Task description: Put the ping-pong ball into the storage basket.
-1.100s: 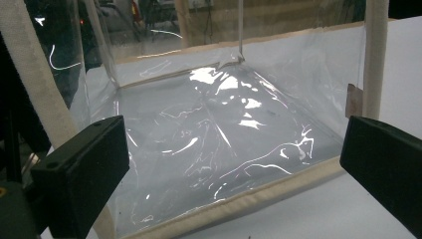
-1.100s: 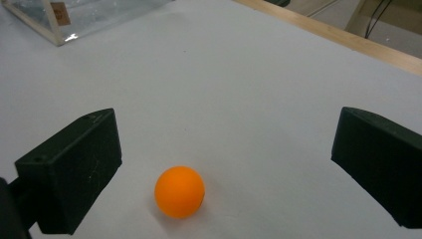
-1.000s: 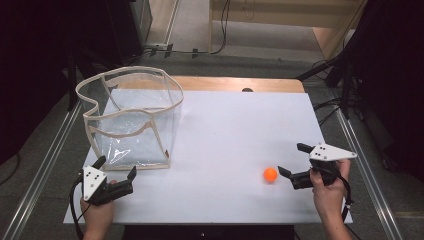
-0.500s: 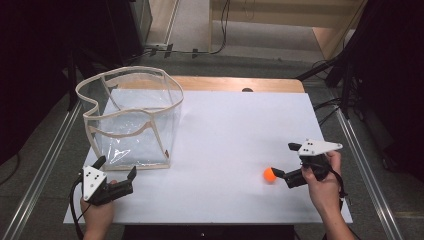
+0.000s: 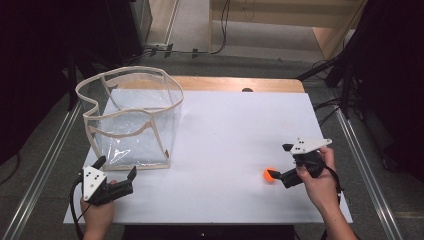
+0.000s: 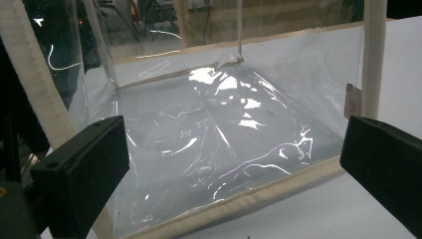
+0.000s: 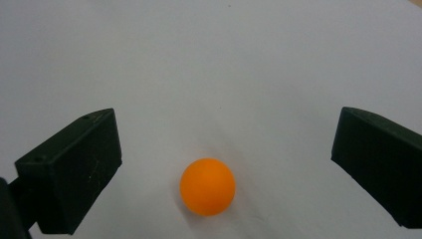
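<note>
A small orange ball (image 5: 270, 175) lies on the white tabletop (image 5: 230, 130) at the front right. My right gripper (image 5: 283, 162) is open around it. In the right gripper view the ball (image 7: 207, 186) sits between the two black jaws of the right gripper (image 7: 226, 144) and touches neither. A clear plastic bag with cream trim (image 5: 129, 134) stands open-topped at the back left. My left gripper (image 5: 116, 167) rests open just in front of it. In the left gripper view, the left gripper (image 6: 234, 149) faces the bag's shiny wall (image 6: 224, 124) and holds nothing.
A wooden strip (image 5: 235, 83) runs along the table's far edge. Metal rails (image 5: 45, 155) flank both sides, with dark floor and cables beyond. A wide stretch of white surface separates the bag from the ball.
My right gripper has moved left toward the ball, which now lies between its jaws. The ball and the left gripper have stayed put.
</note>
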Tool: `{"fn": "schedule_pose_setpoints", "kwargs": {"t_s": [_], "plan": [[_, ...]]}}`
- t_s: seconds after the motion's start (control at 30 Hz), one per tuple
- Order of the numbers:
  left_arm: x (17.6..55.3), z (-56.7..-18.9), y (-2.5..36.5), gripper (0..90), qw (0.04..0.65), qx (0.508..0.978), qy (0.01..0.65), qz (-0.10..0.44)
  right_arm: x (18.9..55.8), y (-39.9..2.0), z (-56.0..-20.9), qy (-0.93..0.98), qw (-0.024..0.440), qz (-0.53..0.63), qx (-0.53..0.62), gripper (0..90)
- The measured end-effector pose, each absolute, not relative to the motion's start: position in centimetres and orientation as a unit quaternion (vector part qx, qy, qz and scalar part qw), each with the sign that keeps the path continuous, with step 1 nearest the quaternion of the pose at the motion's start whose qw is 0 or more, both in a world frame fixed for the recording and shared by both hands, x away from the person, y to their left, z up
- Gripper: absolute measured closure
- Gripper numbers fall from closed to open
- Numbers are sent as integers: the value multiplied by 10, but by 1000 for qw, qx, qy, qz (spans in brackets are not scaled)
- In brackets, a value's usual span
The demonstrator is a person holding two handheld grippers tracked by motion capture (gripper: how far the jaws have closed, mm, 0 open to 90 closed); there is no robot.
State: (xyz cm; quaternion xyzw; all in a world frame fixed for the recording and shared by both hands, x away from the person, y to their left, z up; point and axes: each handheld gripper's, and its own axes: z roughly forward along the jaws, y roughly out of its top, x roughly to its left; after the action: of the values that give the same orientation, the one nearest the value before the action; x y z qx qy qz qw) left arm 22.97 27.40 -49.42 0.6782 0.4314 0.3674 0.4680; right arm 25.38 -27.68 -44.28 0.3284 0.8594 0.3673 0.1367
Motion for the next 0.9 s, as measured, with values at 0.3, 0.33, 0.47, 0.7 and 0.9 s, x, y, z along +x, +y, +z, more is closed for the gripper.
{"fn": "schedule_pose_setpoints", "kwargs": {"t_s": [0.3,0.33,0.47,0.7,0.9], "plan": [[230,-494,274,0,467,679,431,367,257,-271,-444,873,129,345,319,0],[230,-494,274,0,468,679,431,368,257,-271,-444,873,129,345,319,0],[230,-494,274,0,468,678,431,368,258,-268,-446,881,126,333,313,0],[230,-494,274,0,468,678,431,368,259,-265,-449,890,113,316,308,0],[230,-494,274,0,468,678,431,368,261,-261,-454,903,93,290,302,0]]}}
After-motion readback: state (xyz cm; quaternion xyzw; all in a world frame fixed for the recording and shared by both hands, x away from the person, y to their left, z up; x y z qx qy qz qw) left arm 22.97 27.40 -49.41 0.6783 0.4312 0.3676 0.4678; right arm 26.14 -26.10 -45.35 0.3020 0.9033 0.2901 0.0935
